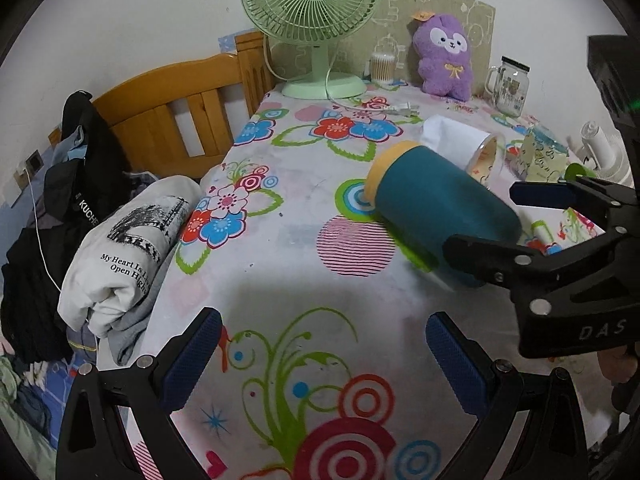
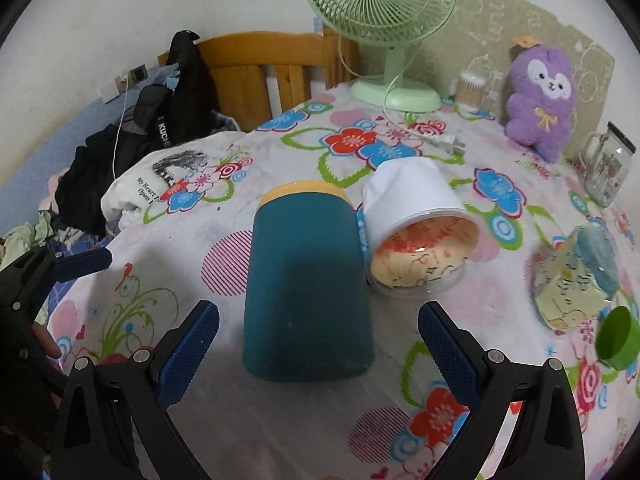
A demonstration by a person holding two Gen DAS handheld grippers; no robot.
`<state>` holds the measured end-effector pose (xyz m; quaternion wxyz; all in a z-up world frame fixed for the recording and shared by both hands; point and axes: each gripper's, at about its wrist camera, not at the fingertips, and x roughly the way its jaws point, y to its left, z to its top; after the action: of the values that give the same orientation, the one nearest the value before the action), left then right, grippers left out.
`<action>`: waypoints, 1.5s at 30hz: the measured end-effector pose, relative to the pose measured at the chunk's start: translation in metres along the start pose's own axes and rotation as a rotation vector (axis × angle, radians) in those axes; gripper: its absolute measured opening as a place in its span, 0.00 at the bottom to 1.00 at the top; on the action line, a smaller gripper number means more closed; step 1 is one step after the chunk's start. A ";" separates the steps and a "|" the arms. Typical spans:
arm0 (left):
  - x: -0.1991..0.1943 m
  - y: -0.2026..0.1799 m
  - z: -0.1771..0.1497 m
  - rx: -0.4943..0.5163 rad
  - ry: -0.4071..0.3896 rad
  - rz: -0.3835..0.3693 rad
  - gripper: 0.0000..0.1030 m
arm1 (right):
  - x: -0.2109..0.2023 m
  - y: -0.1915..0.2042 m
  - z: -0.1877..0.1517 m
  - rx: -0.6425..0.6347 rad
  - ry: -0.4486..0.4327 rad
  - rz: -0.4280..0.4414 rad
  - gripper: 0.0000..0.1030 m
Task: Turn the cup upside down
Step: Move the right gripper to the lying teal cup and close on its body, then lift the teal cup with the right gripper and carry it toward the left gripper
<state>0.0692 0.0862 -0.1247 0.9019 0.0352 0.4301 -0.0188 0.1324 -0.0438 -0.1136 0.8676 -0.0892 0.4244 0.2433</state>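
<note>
A teal cup [image 2: 306,292] with a yellow rim lies on its side on the flowered tablecloth [image 2: 280,420], yellow end pointing away. It also shows in the left wrist view [image 1: 436,208]. My right gripper [image 2: 318,352] is open, its blue pads on either side of the cup's near end, not touching. In the left wrist view the right gripper [image 1: 486,218] comes in from the right around the cup. My left gripper [image 1: 324,360] is open and empty over the cloth, well short of the cup.
A white paper cup [image 2: 416,220] lies on its side touching the teal cup's right. A patterned cup [image 2: 572,280] and small green cup [image 2: 618,338] sit right. Green fan [image 2: 384,12], purple plush [image 2: 540,96], glass jar [image 2: 608,164] stand at the back. Clothes [image 2: 132,160] pile left.
</note>
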 end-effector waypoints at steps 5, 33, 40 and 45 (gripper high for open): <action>0.002 0.002 0.000 0.001 0.002 -0.003 1.00 | 0.017 0.001 0.005 -0.003 0.036 0.012 0.98; -0.027 -0.023 -0.004 -0.008 -0.046 -0.049 1.00 | -0.060 -0.020 -0.029 0.033 -0.062 0.061 0.66; -0.040 -0.048 -0.008 0.025 -0.057 -0.092 1.00 | -0.110 -0.034 -0.067 0.033 -0.144 -0.022 0.66; -0.047 -0.072 -0.016 0.057 -0.057 -0.126 1.00 | -0.114 -0.050 -0.097 0.074 -0.135 -0.047 0.66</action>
<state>0.0223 0.0155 -0.1013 0.9095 0.0329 0.4047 -0.0887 0.0311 -0.1615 -0.0877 0.9025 -0.0504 0.3713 0.2123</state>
